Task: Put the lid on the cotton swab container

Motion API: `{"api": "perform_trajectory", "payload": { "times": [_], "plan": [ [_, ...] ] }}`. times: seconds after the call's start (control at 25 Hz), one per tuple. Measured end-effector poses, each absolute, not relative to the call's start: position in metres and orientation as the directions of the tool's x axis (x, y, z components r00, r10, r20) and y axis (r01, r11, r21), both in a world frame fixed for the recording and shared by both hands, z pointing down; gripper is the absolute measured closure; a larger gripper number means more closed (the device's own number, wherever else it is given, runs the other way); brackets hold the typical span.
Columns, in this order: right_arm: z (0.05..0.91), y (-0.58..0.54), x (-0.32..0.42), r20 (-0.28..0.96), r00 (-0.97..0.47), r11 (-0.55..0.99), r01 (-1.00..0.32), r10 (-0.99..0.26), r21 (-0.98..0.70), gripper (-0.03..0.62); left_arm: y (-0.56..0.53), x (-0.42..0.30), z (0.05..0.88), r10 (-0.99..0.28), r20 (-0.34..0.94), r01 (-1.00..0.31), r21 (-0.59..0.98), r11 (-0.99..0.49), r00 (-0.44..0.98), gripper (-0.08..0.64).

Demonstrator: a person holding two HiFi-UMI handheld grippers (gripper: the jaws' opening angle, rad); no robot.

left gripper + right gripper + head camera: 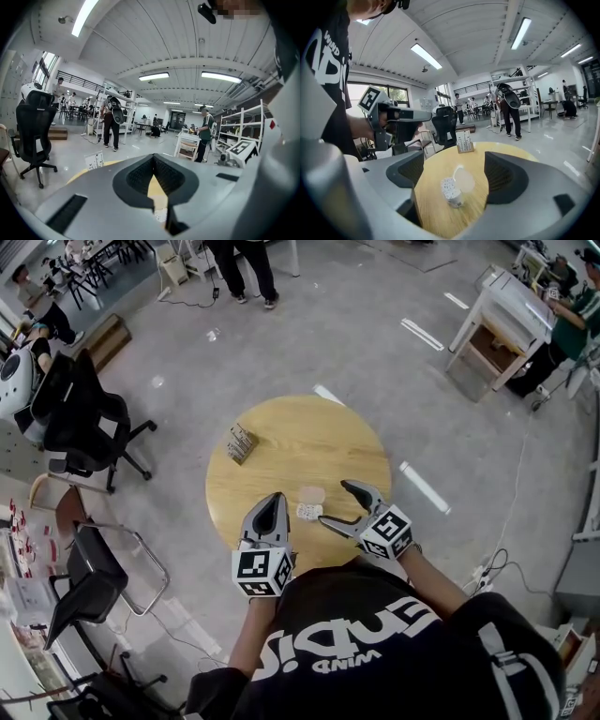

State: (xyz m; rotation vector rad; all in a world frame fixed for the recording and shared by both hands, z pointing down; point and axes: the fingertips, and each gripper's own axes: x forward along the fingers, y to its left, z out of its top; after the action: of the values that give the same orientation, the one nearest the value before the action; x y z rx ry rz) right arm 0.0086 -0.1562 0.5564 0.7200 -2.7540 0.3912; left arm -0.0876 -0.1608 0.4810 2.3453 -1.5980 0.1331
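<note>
The left gripper hides the cotton swab container in its view — bar a sliver.

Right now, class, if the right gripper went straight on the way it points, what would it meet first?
Probably the cotton swab container, centred between the right gripper's open jaws; its lid lies just beyond. Depth is uncertain.

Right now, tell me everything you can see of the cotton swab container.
The cotton swab container is a small, round, clear-looking tub packed with white swab tips. Its top is open, with no lid on. It sits on the round wooden table near the person's edge, just ahead of the open right claw, which does not touch it. The translucent lid lies right beside it; whether they touch is unclear.
</note>
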Motion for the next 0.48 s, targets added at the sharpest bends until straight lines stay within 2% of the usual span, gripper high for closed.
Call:
{"api": "perform_trajectory", "payload": {
  "times": [0.48],
  "plan": [
    [0.638, -0.153, -0.007, 0.455, -0.827, 0.853, -0.468, -0.330, -0.233, 0.215, -0.169, -0.092, 0.486, -0.887, 0.265, -0.922, 0.196, -0.335, 0.379, 0.549]
  ]
}}
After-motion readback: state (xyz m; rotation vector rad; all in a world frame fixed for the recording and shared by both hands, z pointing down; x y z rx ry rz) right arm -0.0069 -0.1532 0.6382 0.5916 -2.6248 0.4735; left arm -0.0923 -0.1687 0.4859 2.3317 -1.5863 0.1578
